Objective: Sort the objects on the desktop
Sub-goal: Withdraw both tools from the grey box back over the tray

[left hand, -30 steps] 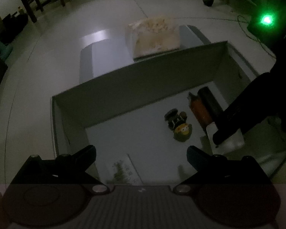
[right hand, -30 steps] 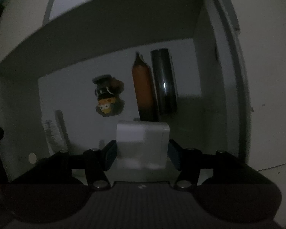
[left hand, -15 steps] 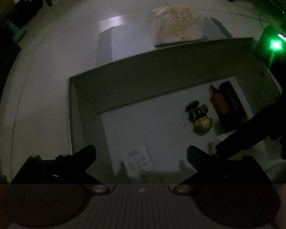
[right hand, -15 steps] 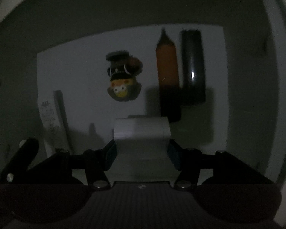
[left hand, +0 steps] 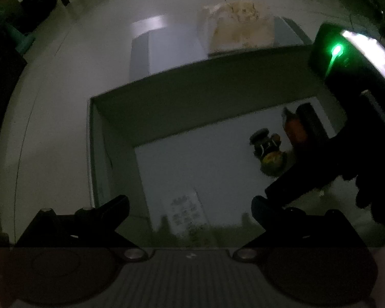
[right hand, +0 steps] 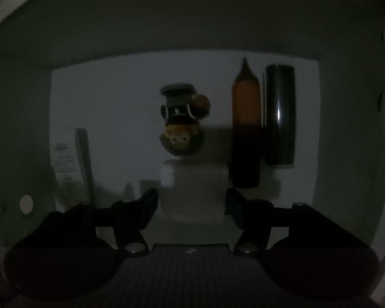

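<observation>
A grey open box (left hand: 192, 95) sits on the desk. Inside lie a small figurine (right hand: 182, 120), an orange pencil-shaped case (right hand: 245, 118), a black cylinder (right hand: 279, 115) and a printed card (left hand: 184, 210). My right gripper (right hand: 191, 202) is low inside the box, jaws around a white rectangular block (right hand: 195, 192) that rests near the box floor; the fingers look slightly apart from its sides. My left gripper (left hand: 190, 208) is open and empty above the box's near edge. The right gripper's body (left hand: 346, 128) shows in the left wrist view.
A beige patterned pouch (left hand: 241, 28) lies on a grey lid (left hand: 172, 48) behind the box. A green indicator light (left hand: 336, 51) glows on the right gripper's body. The box walls (right hand: 166, 20) surround the right gripper closely.
My right gripper has gone down into the box with the white block, and its fingers have spread a little. My left gripper has shifted left over the box.
</observation>
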Tool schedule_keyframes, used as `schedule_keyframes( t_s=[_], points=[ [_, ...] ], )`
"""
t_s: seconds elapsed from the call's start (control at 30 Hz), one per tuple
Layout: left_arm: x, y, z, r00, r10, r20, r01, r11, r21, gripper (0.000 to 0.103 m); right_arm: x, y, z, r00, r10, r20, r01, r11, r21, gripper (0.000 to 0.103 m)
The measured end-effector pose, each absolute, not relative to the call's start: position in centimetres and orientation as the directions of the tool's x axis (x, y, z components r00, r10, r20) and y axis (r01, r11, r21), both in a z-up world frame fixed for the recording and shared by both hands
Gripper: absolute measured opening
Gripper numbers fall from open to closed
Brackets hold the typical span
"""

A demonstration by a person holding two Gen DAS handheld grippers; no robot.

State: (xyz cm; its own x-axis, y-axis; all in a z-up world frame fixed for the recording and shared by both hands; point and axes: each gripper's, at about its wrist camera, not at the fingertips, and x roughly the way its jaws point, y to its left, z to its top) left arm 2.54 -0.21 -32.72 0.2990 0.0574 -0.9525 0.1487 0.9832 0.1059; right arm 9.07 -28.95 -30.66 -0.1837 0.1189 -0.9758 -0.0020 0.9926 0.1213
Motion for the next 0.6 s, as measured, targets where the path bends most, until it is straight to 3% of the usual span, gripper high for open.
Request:
schedule_keyframes(
  t_s=[0.17, 0.37, 0.43, 0.5, 0.6],
  points=[
    [3.6, 0.4, -31.2, 0.295, 0.021, -0.955, 0.154, 0.986, 0.069, 0.103, 9.2, -30.7, -26.6, -0.159, 0.202, -0.966, 0.055, 0.979, 0.196, 0.062],
    [6.5, 0.4, -24.9, 0.333, -0.088, -0.939, 0.189, 0.982, -0.025, 0.103, 12.4, -30.3, -17.9, -0.045, 0.238, -0.97, 0.014, 0.971, 0.238, 0.063],
    [7.7, 0.2, -22.4, 0.361, -0.119, -0.925, 0.197, 0.979, -0.049, 0.103, 13.8, -30.8, -14.3, 0.026, 0.233, -0.972, -0.012, 0.973, 0.232, 0.069],
    [9.4, 0.0, -20.1, 0.356, -0.156, -0.921, 0.223, 0.972, -0.078, 0.103, 15.0, -32.0, -10.8, 0.091, 0.227, -0.97, -0.014, 0.974, 0.227, 0.08],
    [12.0, -0.4, -17.0, 0.345, -0.203, -0.917, 0.241, 0.963, -0.122, 0.103, 17.0, -34.1, -7.0, 0.155, 0.251, -0.956, 0.028, 0.966, 0.258, 0.083]
  ],
)
